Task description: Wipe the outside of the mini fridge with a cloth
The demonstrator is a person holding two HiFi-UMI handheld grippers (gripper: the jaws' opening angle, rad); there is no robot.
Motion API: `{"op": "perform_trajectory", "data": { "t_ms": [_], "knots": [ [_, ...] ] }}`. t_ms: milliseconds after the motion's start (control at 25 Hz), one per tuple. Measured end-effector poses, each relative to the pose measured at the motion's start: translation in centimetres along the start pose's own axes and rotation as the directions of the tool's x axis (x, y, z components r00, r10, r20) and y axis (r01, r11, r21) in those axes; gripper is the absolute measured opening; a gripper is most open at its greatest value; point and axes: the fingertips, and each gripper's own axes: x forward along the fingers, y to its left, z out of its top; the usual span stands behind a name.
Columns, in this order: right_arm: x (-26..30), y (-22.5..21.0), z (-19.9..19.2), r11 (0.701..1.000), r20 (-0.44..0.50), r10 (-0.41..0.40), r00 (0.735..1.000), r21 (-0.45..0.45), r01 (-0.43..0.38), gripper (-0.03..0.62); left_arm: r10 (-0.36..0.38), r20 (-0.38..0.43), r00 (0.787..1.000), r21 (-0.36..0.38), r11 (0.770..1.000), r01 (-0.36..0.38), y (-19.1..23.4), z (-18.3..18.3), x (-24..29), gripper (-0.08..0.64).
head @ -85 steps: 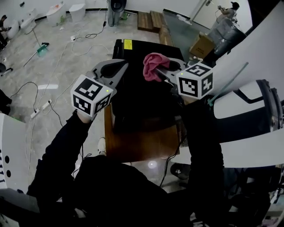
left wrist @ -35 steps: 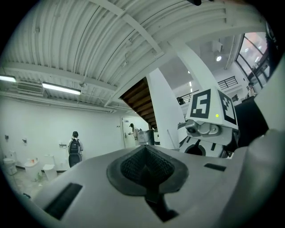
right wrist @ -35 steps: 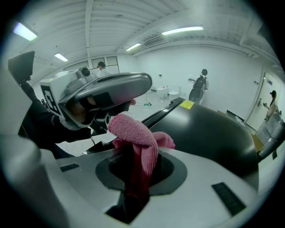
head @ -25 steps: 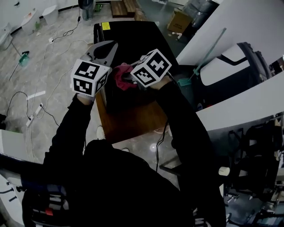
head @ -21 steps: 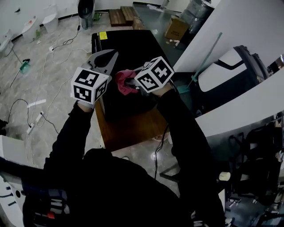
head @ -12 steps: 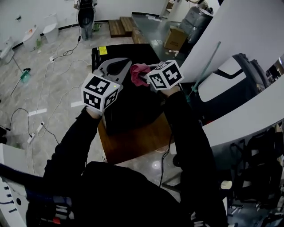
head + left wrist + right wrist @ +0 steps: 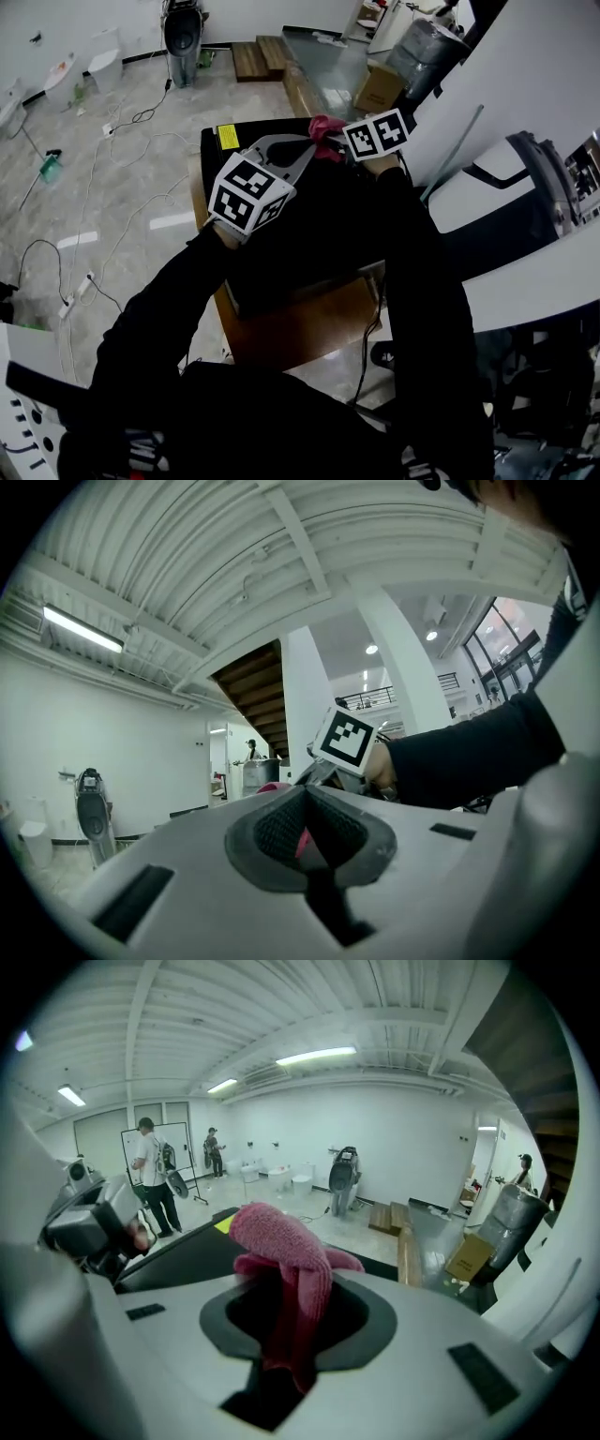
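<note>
Over the black mini fridge (image 7: pixel 309 220), right gripper (image 7: pixel 291 1309) clamped on pink cloth (image 7: pixel 281 1241), left gripper (image 7: pixel 305 797) closed, empty, yellow label (image 7: pixel 225 136) illegible.

Left gripper (image 7: pixel 305 801): grey jaws stood closed tip to tip, gripping nothing, with a sliver of pink cloth (image 7: pixel 303 842) showing through the opening behind the tips. Beyond them were a marker cube (image 7: pixel 342 739) and a dark sleeve (image 7: pixel 469 750). Background held a ribbed white ceiling (image 7: pixel 234 555), a strip light (image 7: pixel 82 630), a white column (image 7: pixel 305 691) and a distant person (image 7: pixel 251 750).

Low wooden stand (image 7: pixel 302 330) on grey floor (image 7: pixel 122 202); black mini fridge (image 7: pixel 319 225) atop stand; cables (image 7: pixel 141 112) strewn over floor.
</note>
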Motion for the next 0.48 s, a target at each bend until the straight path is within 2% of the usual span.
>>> {"op": "perform_trajectory", "data": {
  "t_ms": [240,480],
  "knots": [
    [7.1,-6.6,1.6,0.999,-0.041,-0.044,0.998,0.025,0.045,0.100,-0.064,-0.018,0.998,-0.043,0.997,0.064,4.3,-3.0,4.1,0.002],
    [11.5,-8.4,0.7,0.998,-0.116,-0.055,0.992,-0.024,0.052,0.095,-0.112,-0.011,0.994,-0.066,0.992,0.111,6.2,-4.2,6.2,0.002]
  ]
}}
